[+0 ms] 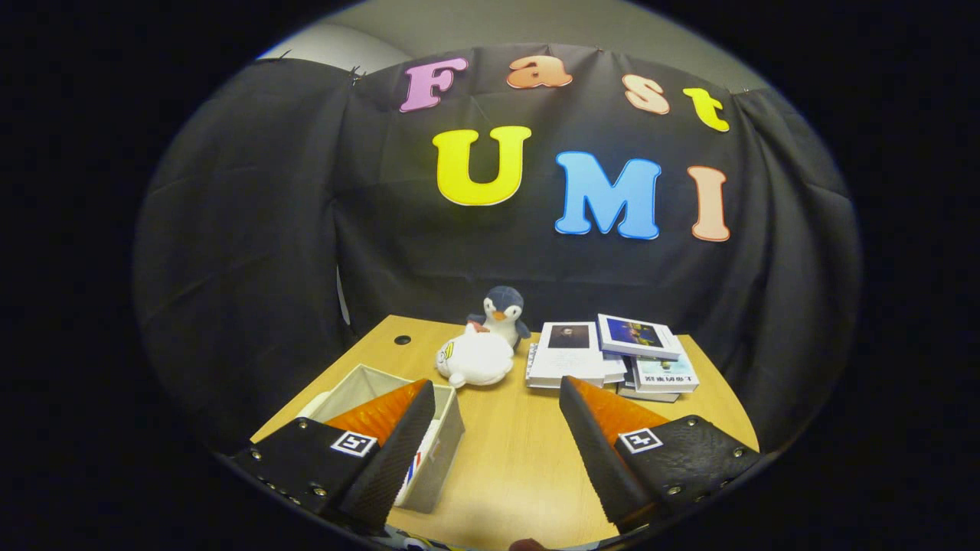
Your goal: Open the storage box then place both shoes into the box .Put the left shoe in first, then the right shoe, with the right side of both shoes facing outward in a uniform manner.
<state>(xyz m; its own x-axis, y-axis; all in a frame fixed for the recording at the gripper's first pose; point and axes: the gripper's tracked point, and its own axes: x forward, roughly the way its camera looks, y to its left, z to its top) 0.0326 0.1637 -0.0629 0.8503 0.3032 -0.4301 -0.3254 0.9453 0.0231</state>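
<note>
The gripper (494, 390) hangs above the wooden table (513, 459) with its fingers spread wide and nothing between them. The left finger hides much of the open storage box (440, 451), whose long axis runs away toward the wall; its contents are hard to make out. Beyond lie a white plush toy (475, 358), a penguin toy (503, 310) and stacked books (612, 356).

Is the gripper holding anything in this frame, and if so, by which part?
Nothing is held. The gripper is open, its fingers spread apart over bare light wooden table, with the open beige fabric storage box beside one finger.
</note>
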